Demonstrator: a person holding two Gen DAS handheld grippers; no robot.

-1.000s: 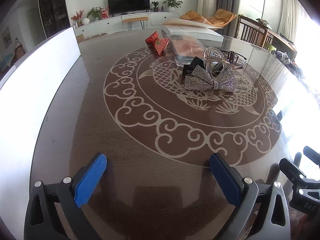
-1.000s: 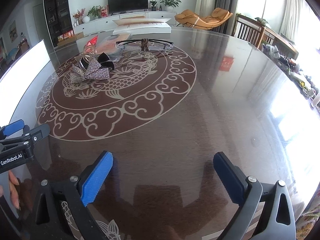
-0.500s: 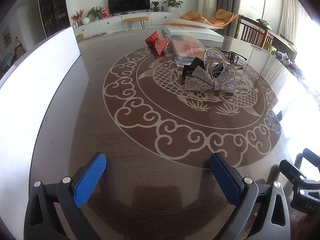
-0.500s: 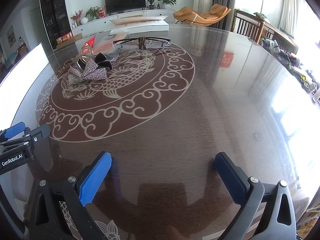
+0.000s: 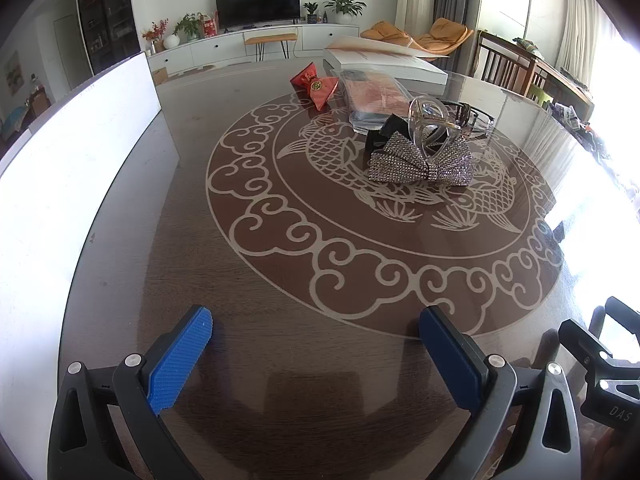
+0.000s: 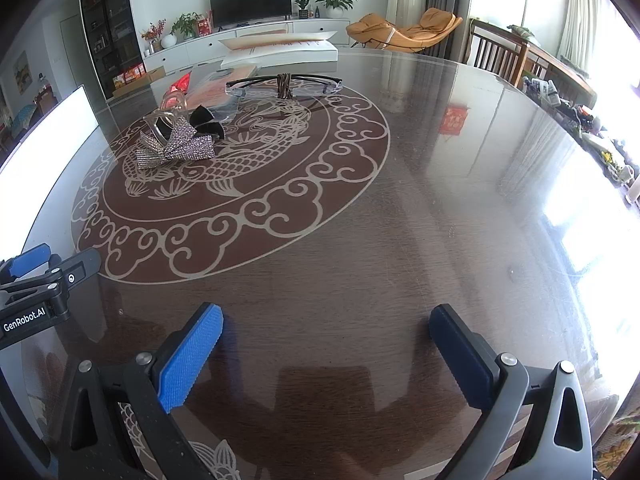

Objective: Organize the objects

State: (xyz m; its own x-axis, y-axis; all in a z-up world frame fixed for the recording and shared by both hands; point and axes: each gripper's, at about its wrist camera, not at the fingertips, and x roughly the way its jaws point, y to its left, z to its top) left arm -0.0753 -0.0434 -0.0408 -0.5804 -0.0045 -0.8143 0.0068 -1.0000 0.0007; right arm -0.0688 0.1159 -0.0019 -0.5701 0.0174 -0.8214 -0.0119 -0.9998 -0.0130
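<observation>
Out past the fish motif on the glossy table (image 5: 280, 360), the white box (image 5: 384, 66) looks stiff and heaviest, best taken by an edge; the bagged pink pack (image 5: 374, 96) just before it looks slippery. Smaller still: the rhinestone bow (image 5: 420, 162), soft and light (pinch its knot), touching the brittle clear claw clip (image 5: 430, 126), glasses (image 6: 284, 80) and red pouch (image 5: 316, 84) nearby, while left gripper (image 5: 316, 354) and right gripper (image 6: 328, 356) hover wide open, empty, well short.

1. Bare counter (image 5: 304, 280) lies between both spread tools and the far clutter
2. A white board (image 5: 80, 128) walls the left edge
3. Rhinestone bow (image 5: 420, 162), clear clip (image 5: 430, 120) and glasses (image 6: 284, 80) crowd the far middle
</observation>
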